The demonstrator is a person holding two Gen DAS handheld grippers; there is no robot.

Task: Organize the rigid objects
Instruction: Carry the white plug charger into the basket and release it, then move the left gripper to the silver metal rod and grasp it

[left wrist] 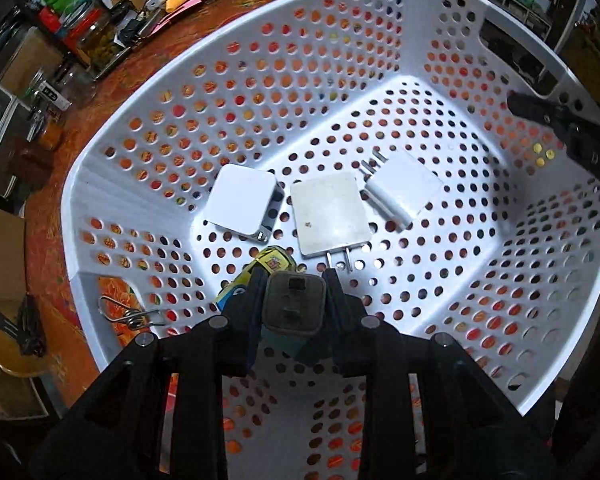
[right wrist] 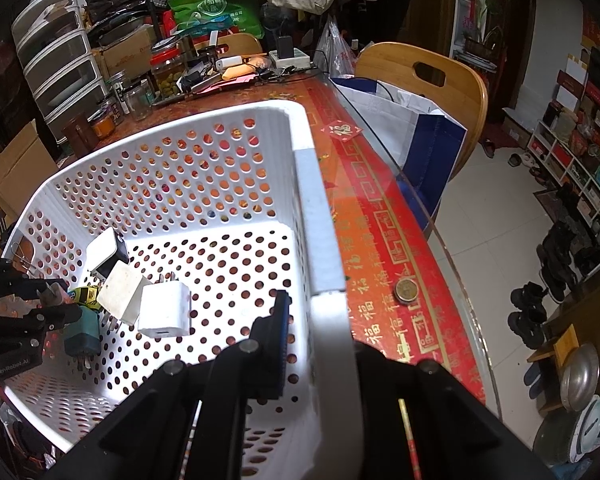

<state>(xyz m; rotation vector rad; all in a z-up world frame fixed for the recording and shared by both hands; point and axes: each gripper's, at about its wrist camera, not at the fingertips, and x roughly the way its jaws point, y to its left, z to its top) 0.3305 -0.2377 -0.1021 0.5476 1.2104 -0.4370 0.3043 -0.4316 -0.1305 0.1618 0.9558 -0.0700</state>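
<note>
A white perforated basket (left wrist: 112, 184) stands on the red table; it also shows in the right wrist view (right wrist: 304, 184). Three white plug adapters lie on its floor: left (left wrist: 240, 200), middle (left wrist: 328, 212), right (left wrist: 404, 188). A small yellow-blue item (left wrist: 268, 264) lies beside them. My left gripper (left wrist: 294, 304) is shut on a teal-grey plug adapter (left wrist: 294, 306) and holds it inside the basket near the floor; it also shows in the right wrist view (right wrist: 82, 330). My right gripper (right wrist: 320, 332) straddles the basket's right wall, with one finger (right wrist: 278, 340) inside and the rim between its jaws.
A metal wire clip (left wrist: 130, 314) hangs on the basket's left rim. Jars, boxes and clutter (right wrist: 168, 68) fill the table's far end. A coin-like disc (right wrist: 406, 290) lies on the red cloth right of the basket. A wooden chair (right wrist: 424, 80) stands by the table's glass edge.
</note>
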